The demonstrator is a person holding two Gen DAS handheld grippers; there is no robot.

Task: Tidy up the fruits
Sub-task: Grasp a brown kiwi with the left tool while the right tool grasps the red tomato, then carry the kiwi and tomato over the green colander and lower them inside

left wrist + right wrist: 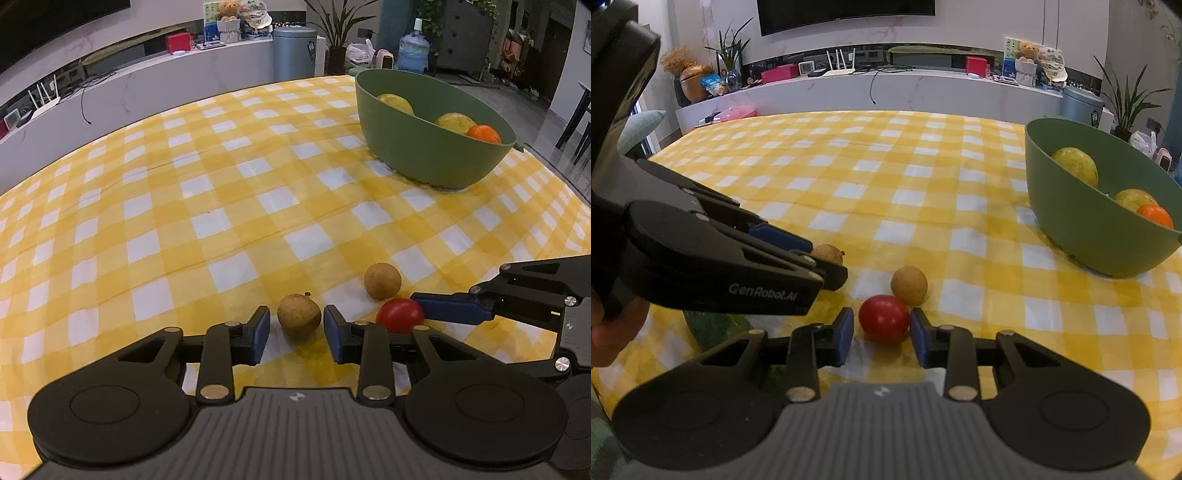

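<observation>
A brown longan with a stem (299, 316) lies on the checked cloth between the blue pads of my left gripper (297, 328), which is open, with small gaps on both sides. A red cherry tomato (884, 318) lies between the pads of my right gripper (882, 332), open around it. A second, round brown longan (909, 285) lies just beyond the tomato, touching it. The tomato (399, 315) and second longan (382, 281) also show in the left wrist view, with the right gripper's finger (452, 307) beside the tomato. The left gripper (827, 264) hides most of the first longan (827, 253).
A green bowl (432, 155) stands far right on the table and holds two yellow fruits (455, 122) and an orange (484, 133). It also shows in the right wrist view (1086, 225). The yellow checked tablecloth (207, 206) covers the table. A white counter with clutter runs behind.
</observation>
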